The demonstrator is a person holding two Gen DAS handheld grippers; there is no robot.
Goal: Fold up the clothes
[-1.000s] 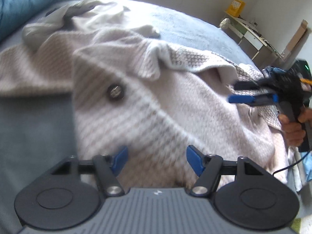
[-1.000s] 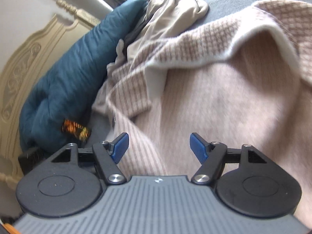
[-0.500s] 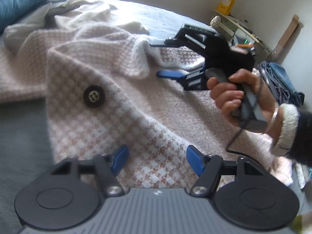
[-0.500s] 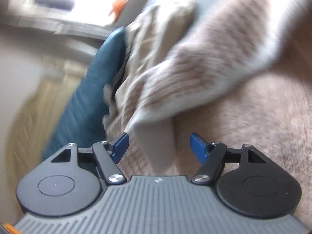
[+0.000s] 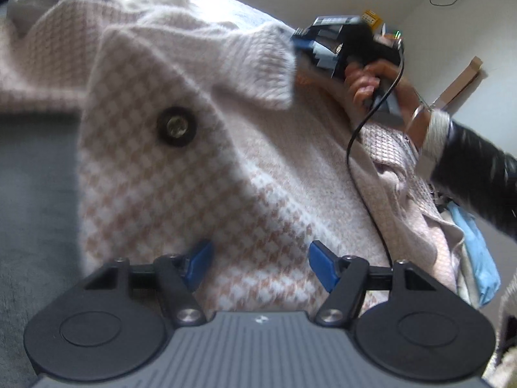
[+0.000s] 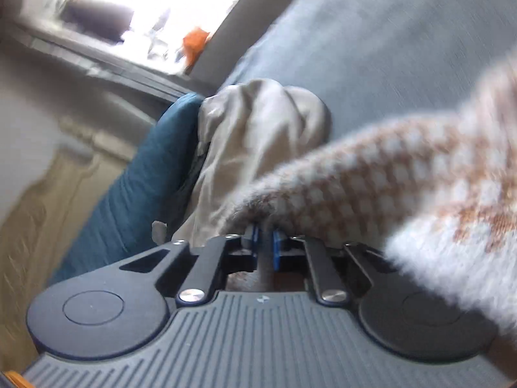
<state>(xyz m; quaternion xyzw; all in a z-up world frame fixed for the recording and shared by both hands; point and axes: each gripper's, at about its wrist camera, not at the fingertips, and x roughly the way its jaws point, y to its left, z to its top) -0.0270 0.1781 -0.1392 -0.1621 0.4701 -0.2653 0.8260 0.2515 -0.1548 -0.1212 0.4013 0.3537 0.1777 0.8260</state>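
Observation:
A pink and white houndstooth knit jacket (image 5: 200,174) with a dark round button (image 5: 176,126) lies spread on a grey bed (image 5: 35,194). My left gripper (image 5: 258,263) is open just above the jacket's front panel, empty. My right gripper (image 5: 302,43) is shut on the jacket's collar flap (image 5: 258,61) and holds it lifted. In the right wrist view the right gripper (image 6: 265,241) has its blue pads pinched on the knit edge (image 6: 371,194), which drapes over the right side of the view.
A beige garment (image 6: 258,135) is bunched beside a teal pillow (image 6: 135,190) at the headboard (image 6: 38,213). Blue and pale clothes (image 5: 475,245) lie at the right. A grey bedspread (image 6: 404,48) stretches beyond. A window (image 6: 135,6) is behind.
My right gripper has closed on the jacket's collar flap and lifted it. The left gripper has moved closer to the jacket and stays open.

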